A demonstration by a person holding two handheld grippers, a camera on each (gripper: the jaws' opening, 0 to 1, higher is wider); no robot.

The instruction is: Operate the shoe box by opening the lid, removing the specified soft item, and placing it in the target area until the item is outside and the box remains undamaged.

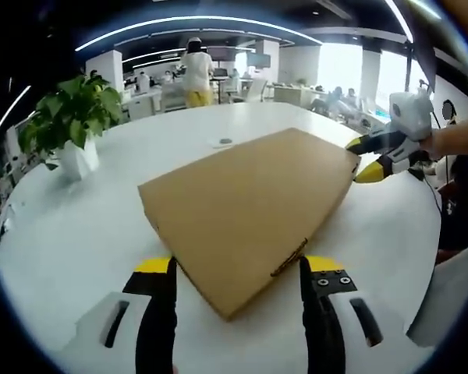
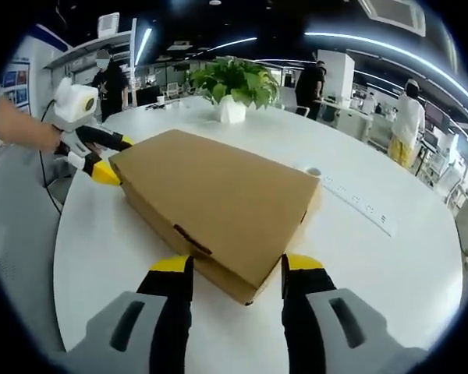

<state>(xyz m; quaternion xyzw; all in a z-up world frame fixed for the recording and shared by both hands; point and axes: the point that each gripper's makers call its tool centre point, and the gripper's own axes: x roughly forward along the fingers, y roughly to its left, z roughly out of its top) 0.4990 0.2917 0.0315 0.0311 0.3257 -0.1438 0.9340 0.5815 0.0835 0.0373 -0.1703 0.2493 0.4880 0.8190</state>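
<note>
Straddling opposite corners of the closed shoe box [image 1: 249, 206], the left gripper [image 1: 238, 273] and right gripper [image 2: 238, 269] each hold their fingers spread wide and grip nothing, seemingly poised to lift the lid (still shut). The box lies mid-worktop [image 1: 78, 234]; a potted plant [image 1: 70, 125] stands well clear, nothing obstructing.

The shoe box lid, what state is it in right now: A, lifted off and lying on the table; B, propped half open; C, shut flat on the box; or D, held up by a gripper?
C: the shoe box shows one unbroken brown top, lid flush, on the white table.
</note>
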